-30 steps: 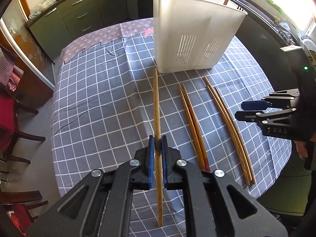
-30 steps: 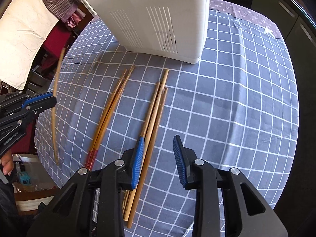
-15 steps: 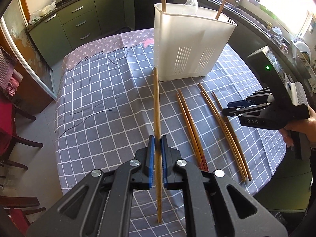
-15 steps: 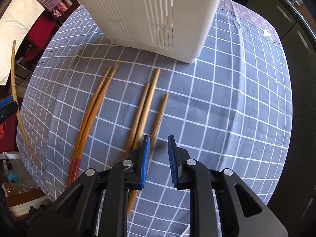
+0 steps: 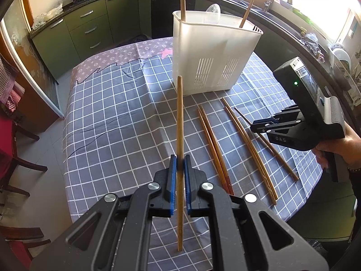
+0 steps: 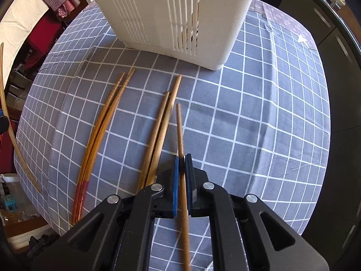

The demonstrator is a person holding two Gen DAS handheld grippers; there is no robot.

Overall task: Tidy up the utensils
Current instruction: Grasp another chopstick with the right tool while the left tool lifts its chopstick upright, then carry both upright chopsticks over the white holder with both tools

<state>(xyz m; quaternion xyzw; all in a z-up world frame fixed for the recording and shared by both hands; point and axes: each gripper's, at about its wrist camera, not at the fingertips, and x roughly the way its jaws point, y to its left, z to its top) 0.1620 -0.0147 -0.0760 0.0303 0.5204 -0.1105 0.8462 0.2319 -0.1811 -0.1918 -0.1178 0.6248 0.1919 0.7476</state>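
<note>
Left wrist view: the left gripper [image 5: 179, 169] has its blue pads pinched on one long wooden chopstick [image 5: 179, 122], held clear of the grey checked tablecloth [image 5: 117, 122]. To its right lie a red-tipped chopstick pair [image 5: 213, 144] and then a plain chopstick pair [image 5: 250, 149], both flat on the cloth with bare squares between them. Behind them the white slotted utensil holder [image 5: 212, 56] stands upright, with two sticks rising from it. Farthest right, the right gripper [image 5: 253, 126], in a hand [image 5: 338, 144], carries the readable letters "DAS" on its black body.

Right wrist view: at the left edge the left-held chopstick curves past the table's rim; next come the red-tipped pair, the plain pair, and the right gripper, whose jaws have just been closing and now pinch a single chopstick [image 6: 180, 135]. That stick angles up from the cloth, its far end near the plain pair. The cloth to its right is open as far as the rounded table edge.
</note>
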